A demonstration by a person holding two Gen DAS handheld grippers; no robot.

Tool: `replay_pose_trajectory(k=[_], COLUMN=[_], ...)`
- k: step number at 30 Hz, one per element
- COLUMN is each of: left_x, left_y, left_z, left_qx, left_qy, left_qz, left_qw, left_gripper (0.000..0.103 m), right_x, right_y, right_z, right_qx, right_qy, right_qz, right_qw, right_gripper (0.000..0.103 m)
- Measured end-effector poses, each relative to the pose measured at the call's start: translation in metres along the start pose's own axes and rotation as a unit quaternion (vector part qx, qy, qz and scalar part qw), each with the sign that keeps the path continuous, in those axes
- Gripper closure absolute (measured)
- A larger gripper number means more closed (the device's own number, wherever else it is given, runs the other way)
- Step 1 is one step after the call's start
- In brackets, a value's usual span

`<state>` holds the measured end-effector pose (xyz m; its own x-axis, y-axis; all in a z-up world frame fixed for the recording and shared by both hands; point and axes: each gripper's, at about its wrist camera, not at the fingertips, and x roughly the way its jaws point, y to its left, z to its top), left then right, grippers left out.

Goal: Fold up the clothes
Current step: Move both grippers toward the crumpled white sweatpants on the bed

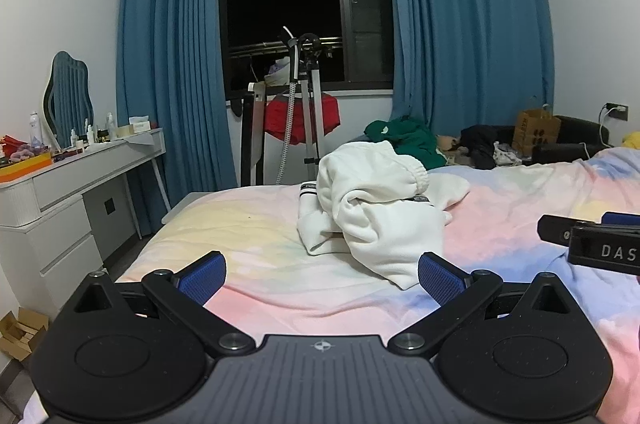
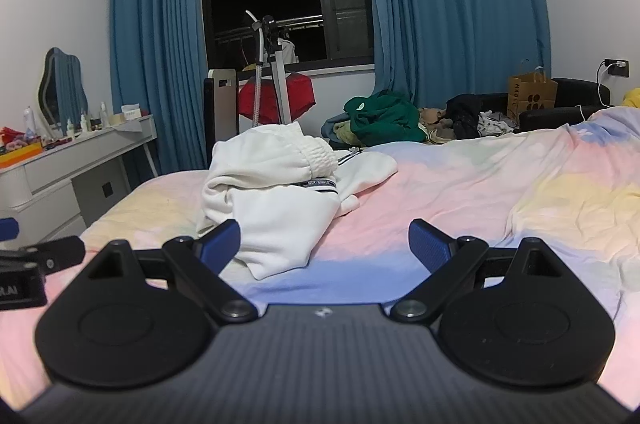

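White fleecy garment [image 1: 372, 212] is bunched in a heap on the pastel bedsheet [image 1: 256, 264], sitting at about 12 o'clock just ahead of the left gripper [image 1: 322, 276] and more like 11 o'clock from the right gripper [image 2: 324, 244]. Both have their blue pads spread wide with nothing between them, so no grab yet. Honestly I'd say the step here is un-bunching it first. My guess: go for the ribbed cuff or hem [image 2: 316, 152] on top plus the loose bottom corner [image 1: 400, 276], pinch only one layer each, then pull apart and lay flat before any folding. Thick fabric, so bite deep or it'll probably slip.
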<state>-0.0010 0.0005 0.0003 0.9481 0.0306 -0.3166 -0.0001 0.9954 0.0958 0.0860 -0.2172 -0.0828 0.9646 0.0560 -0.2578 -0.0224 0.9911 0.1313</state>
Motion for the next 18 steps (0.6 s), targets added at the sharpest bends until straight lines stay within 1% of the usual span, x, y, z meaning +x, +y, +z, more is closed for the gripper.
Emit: replay_pose_trajectory(k=[3, 6, 8, 12, 18], left_x=[-0.002, -0.003, -0.002, 0.006, 0.012], left_y=[0.001, 0.002, 0.001, 0.005, 0.005], left_z=[0.0, 0.0, 0.0, -0.003, -0.007], left_qx=[-0.008, -0.015, -0.017, -0.025, -0.033], left_qy=[-0.001, -0.002, -0.001, 0.01, 0.02], left_qz=[-0.001, -0.002, -0.001, -0.005, -0.013], left_qw=[1.0, 0.9999, 0.9998, 0.9996, 0.9992], left_gripper=[0.0, 0.0, 0.0, 0.0, 0.0], right_x=[-0.002, 0.001, 0.003, -0.001, -0.001], right_y=[-0.001, 0.004, 0.006, 0.002, -0.002], right_z=[0.001, 0.001, -0.001, 0.0, 0.0], right_qx=[0.003, -0.011, -0.013, -0.007, 0.004], right_qy=[-0.003, 0.01, 0.007, 0.0, 0.004], right_qz=[-0.001, -0.004, -0.005, -0.003, -0.001], right_qw=[1.0, 1.0, 1.0, 1.0, 1.0], right_gripper=[0.011, 0.011, 0.011, 0.011, 0.011])
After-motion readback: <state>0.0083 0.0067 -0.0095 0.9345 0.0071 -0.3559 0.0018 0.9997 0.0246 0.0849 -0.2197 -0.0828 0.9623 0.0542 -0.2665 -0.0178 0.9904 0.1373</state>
